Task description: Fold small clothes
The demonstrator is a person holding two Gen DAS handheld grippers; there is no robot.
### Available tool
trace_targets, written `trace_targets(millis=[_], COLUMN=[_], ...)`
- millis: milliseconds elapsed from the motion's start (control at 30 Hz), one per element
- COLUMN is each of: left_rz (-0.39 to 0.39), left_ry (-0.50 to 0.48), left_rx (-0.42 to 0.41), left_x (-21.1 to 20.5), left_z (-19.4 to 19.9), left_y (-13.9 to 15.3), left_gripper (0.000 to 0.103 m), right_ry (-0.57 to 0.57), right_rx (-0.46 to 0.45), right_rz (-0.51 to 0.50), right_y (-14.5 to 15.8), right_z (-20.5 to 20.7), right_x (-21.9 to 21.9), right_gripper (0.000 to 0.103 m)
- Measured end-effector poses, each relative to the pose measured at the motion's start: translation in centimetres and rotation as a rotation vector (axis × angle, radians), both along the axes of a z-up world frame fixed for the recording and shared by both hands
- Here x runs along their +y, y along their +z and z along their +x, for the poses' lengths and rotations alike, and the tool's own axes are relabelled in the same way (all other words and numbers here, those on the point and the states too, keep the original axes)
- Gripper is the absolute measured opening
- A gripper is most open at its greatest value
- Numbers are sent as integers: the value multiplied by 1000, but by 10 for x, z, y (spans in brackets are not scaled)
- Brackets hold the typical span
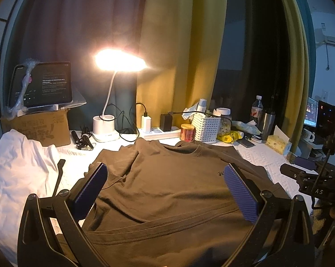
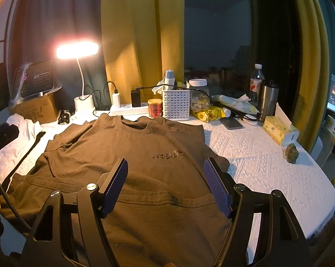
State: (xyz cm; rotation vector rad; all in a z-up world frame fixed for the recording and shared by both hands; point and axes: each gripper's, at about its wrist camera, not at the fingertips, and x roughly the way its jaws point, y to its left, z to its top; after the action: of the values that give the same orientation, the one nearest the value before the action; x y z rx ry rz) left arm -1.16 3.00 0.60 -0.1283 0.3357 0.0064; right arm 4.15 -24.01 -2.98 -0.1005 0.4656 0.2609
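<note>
White quilted table cover (image 2: 267,162) carries brown T-shirt (image 2: 127,155), white cloth (image 1: 18,166).

home bedroom: curtains (image 1: 167,44), lamp (image 1: 120,61)

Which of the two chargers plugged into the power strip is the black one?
The black charger is the one nearer the red tin; the white charger stands on the desk lamp side of it.
</note>
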Motion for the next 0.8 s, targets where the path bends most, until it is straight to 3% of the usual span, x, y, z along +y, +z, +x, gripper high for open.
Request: trace_targets(millis=[800], left_rz=[-27], left_ry=[1], left_rx=[7], left_x=[0], left_z=[-3], left_y=[2], left_gripper=[102], right_ry=[-2], right_rx=[0], right_rz=[-4], right_y=[3], right_z=[0], right_x=[1], right_gripper=[74])
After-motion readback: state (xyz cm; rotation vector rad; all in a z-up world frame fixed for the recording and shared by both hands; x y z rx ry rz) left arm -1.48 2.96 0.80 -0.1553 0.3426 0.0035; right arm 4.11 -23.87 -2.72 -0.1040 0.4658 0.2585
